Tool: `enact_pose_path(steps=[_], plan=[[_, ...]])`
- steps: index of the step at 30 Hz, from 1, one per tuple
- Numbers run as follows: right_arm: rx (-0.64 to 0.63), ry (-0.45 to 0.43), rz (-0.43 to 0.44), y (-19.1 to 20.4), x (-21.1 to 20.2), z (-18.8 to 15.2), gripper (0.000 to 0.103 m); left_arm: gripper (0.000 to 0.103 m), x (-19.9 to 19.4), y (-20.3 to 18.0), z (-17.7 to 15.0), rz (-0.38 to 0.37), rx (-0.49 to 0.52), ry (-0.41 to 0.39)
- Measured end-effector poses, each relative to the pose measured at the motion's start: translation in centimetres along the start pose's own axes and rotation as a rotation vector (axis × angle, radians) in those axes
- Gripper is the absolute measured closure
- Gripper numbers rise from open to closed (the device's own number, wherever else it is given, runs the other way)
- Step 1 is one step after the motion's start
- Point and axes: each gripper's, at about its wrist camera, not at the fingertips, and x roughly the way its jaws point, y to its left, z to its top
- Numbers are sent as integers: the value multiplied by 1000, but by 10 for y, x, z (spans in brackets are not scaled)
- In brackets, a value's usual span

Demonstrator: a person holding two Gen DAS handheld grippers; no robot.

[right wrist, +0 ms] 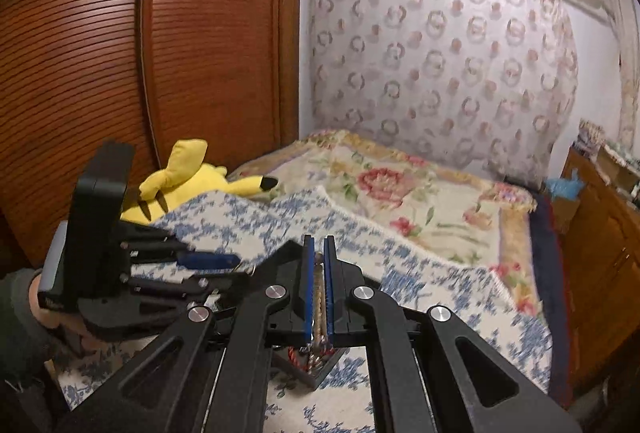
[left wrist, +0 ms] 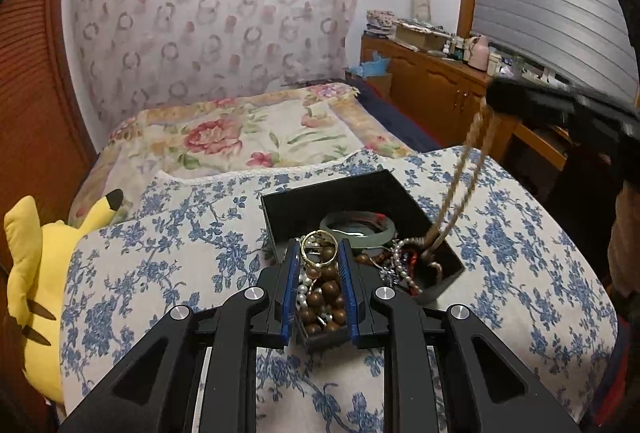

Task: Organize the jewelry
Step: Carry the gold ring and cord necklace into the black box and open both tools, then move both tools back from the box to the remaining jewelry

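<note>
While no brand, label or writing can be read anywhere, the left wrist view gives plenty to count. One black jewelry box [left wrist: 362,229] sits open on a blue-floral quilt [left wrist: 520,253], and everything else is placed from it. One left gripper [left wrist: 319,261] reaches level over the box's near corner, its two blue-padded fingers [left wrist: 291,285] narrowed around one gold ring [left wrist: 318,248], which stands upright between the tips; whether the pads press it I cannot tell for sure. Inside the box lie one grey-green bangle [left wrist: 358,227], a string of brown wooden beads [left wrist: 328,297], and a tangle of pearl strands too knotted to count. One tan beaded necklace [left wrist: 460,189] rises in two strands from the box's right corner up to the right gripper [left wrist: 504,97], blurred, high above and to the right of the box. One yellow Pikachu plush [left wrist: 40,273] lies far left of the box; one rose-patterned blanket [left wrist: 240,133] spreads beyond it.

From the right wrist view, the right gripper [right wrist: 319,253] points forward with its fingers nearly together, clamping the tan beaded necklace [right wrist: 319,297], which hangs straight down to the jewelry box [right wrist: 320,373] below. Left of the box, the left gripper [right wrist: 216,260] shows side-on, a dark-sleeved arm behind it. One Pikachu plush [right wrist: 188,181] lies beyond, against a wooden louvred wardrobe [right wrist: 120,53].
</note>
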Motion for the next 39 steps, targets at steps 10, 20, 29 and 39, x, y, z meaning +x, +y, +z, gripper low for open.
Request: enact_pose_path(steps=[10, 20, 29, 39], plan=[[34, 77, 53, -4, 32, -30, 97, 85, 26, 4, 1, -1, -3, 35], [69, 94, 48, -16, 37, -42, 63, 85, 34, 5, 5, 6, 2, 37], [77, 102, 32, -13, 16, -62, 63, 47, 17, 8, 1, 18, -13, 9], [55, 211, 66, 20, 0, -122, 63, 22, -22, 4, -43, 4, -21, 2]])
